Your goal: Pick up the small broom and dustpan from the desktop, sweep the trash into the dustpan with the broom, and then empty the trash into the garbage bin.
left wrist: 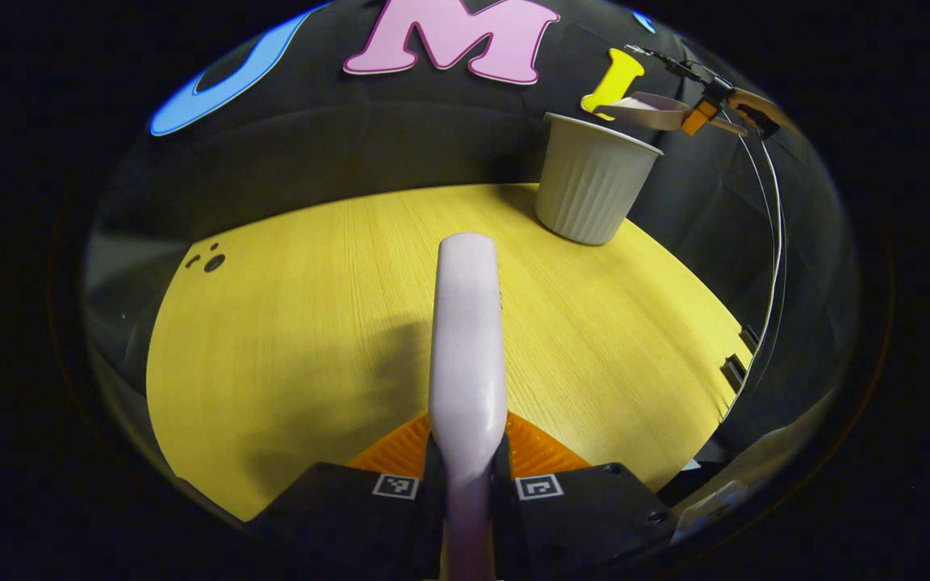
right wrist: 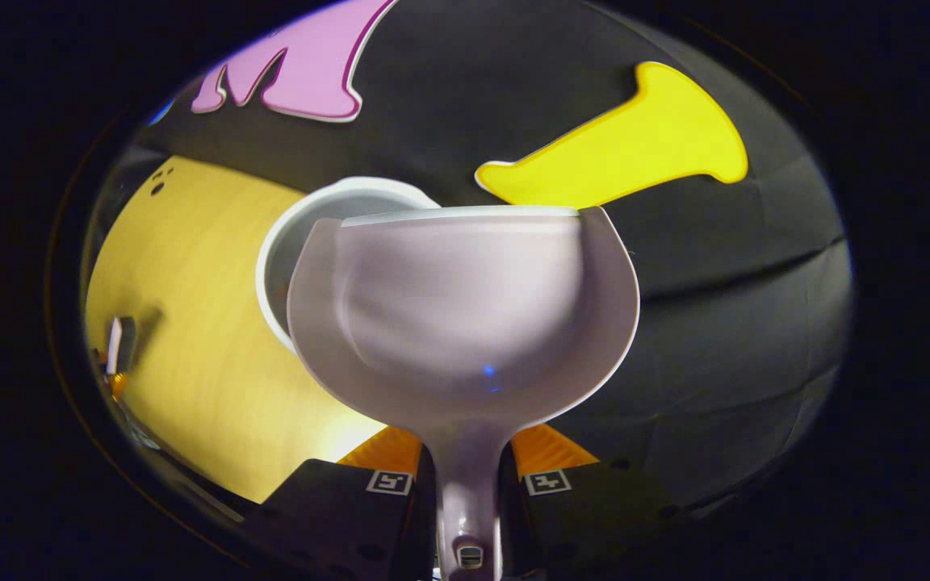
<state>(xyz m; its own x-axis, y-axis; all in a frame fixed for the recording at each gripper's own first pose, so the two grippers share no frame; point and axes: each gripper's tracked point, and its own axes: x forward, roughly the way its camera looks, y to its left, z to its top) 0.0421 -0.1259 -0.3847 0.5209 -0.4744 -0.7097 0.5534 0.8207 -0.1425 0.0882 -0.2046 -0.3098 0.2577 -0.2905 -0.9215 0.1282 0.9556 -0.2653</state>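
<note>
Over bin [right wrist: 287,242]: pale dustpan [right wrist: 465,315] (empty).

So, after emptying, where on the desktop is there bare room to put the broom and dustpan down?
The wide bare stretch of desktop left of the broom, between it and the small dark holes, looks free. Another bare patch lies right of the broom, below the garbage bin. It is crowded at the bin itself, where the right gripper holds the dustpan over its rim.

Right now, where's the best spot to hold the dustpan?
By its narrow handle, coming from behind the dustpan, opposite its open lip. The handle is slim enough for two fingers, while the scoop is wide and rounded. The right tool is shut on that handle already, with the scoop held over the garbage bin.
</note>
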